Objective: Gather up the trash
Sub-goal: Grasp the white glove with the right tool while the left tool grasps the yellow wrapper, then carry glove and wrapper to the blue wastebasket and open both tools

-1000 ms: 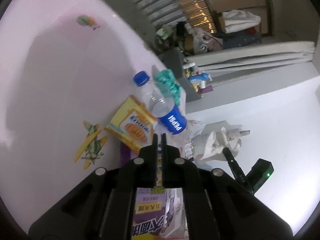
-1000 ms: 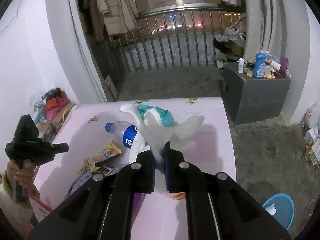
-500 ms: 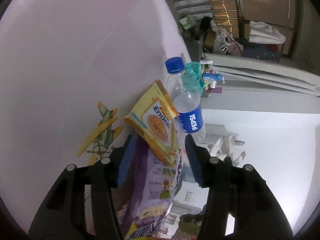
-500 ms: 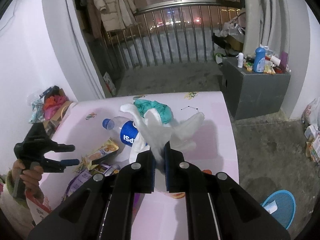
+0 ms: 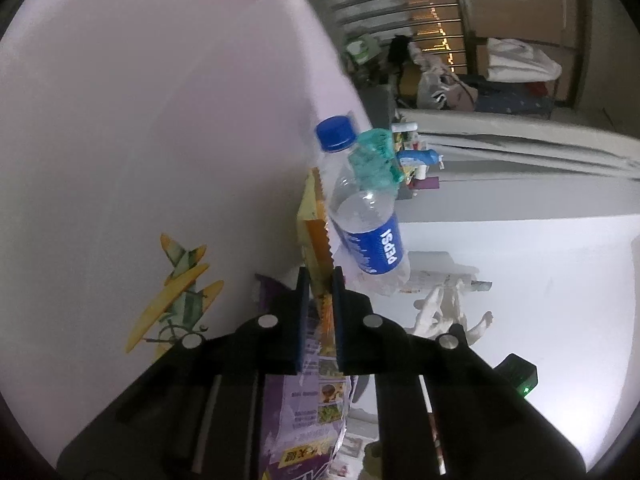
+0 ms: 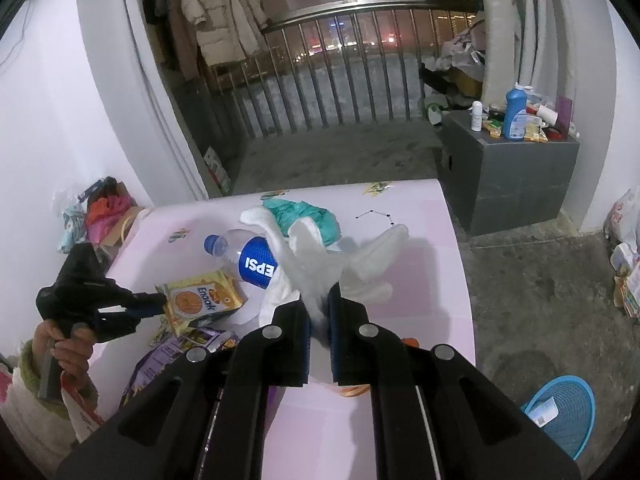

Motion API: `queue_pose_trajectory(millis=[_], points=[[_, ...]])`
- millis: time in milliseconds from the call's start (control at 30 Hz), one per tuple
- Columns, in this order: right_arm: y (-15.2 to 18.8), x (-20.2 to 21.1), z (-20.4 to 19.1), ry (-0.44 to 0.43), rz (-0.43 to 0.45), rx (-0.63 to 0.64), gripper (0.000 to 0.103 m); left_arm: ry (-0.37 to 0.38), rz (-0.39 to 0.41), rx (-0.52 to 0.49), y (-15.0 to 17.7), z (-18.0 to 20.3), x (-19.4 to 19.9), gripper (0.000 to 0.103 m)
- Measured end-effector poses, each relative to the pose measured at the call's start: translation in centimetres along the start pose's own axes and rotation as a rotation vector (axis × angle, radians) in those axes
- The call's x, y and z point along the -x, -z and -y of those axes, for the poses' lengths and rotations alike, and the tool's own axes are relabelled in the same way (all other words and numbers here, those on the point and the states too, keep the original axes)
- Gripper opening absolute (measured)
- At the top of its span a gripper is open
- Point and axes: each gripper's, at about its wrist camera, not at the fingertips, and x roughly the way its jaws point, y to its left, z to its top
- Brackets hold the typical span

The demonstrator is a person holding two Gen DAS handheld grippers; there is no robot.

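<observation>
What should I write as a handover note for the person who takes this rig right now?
Left gripper: jaws just closed on the edge of the yellow Enaak snack packet.
Right gripper: shut on the white plastic bag, held above the pink table.
On the table: Pepsi bottle, crumpled teal bag, purple snack wrapper.
Blue basket on the floor holds one scrap.
Left to do: bag the packet, bottle and wrappers.

This is a lived-in home by a balcony at night: padded coats (image 6: 218,20) hang near the metal railing (image 6: 340,80), and a grey cabinet (image 6: 516,184) carries a detergent bottle (image 6: 516,112) and clutter.
</observation>
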Motion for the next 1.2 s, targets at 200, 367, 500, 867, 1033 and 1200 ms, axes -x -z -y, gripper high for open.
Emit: queue_pose_trajectory(millis=[200, 367, 500, 867, 1033, 1200], points=[[0.1, 1.3, 0.4, -0.006, 0.028, -0.016, 0.008, 0.008, 0.083, -0.095, 0.9, 2.4, 3.1, 0.008], [-0.1, 3.4, 0.3, -0.009, 0.072, -0.014, 0.008, 0.010, 0.152, -0.180, 2.0, 5.3, 6.5, 0.008], [0.0, 5.5, 0.5, -0.012, 0.109, -0.023, 0.008, 0.030, 0.193, -0.239, 3.4, 7.7, 9.3, 0.008], [1.9, 13.6, 2.3, 0.003, 0.231, -0.078, 0.008, 0.095, 0.178, -0.464, 11.3, 16.4, 11.8, 0.008], [4.2, 17.3, 5.4, 0.038, 0.262, -0.137, 0.008, 0.128, 0.103, -0.549, 16.3, 19.4, 9.5, 0.008], [7.1, 20.6, 9.3, 0.087, 0.280, -0.219, 0.008, 0.115, -0.005, -0.631, 21.1, 22.4, 4.1, 0.008]])
